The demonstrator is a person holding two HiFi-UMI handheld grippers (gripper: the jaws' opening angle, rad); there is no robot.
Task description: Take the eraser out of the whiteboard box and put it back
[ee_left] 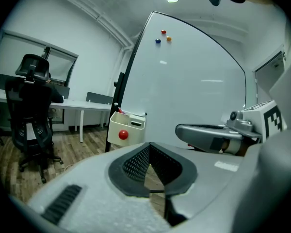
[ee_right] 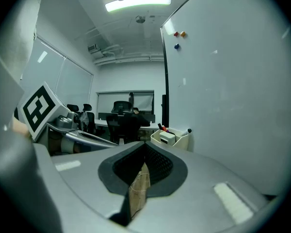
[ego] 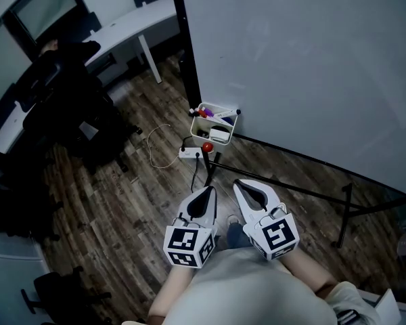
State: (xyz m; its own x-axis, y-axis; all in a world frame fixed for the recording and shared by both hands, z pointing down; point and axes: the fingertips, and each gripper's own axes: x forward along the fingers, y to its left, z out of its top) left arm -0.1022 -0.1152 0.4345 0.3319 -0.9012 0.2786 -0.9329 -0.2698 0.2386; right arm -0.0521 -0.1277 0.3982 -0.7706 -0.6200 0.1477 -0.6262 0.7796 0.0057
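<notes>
We are holding the left gripper (ego: 206, 193) and the right gripper (ego: 242, 185) side by side, close in front of us, both pointing toward the whiteboard box (ego: 197, 124). The left gripper's jaws are pressing tip to tip with nothing between them. The right gripper's jaws are likewise pressed together and empty. Neither tool is touching anything.

Below and just ahead of the tips, a power strip (ego: 189, 153) is lying on the wooden floor (ego: 122, 208). Its white cable (ego: 155, 144) is curling off toward the left gripper's side.

Further ahead of both tips, well apart from them, the box is hanging at the lower corner of the whiteboard (ego: 311, 59). A red magnet (ego: 207, 147) is sticking to the box wall that faces the grippers. The eraser (ego: 220, 135) is sitting inside the box, in the part nearer the tips. The markers (ego: 220, 116) are standing behind it, their caps rising above the rim.

The whiteboard is running along the right gripper's right side and onward past the box. High on it, three small magnets (ee_left: 163, 35) are clustering together. Far off to the left gripper's left, a black office chair (ee_left: 34, 106) is standing before a white desk (ego: 132, 22).
</notes>
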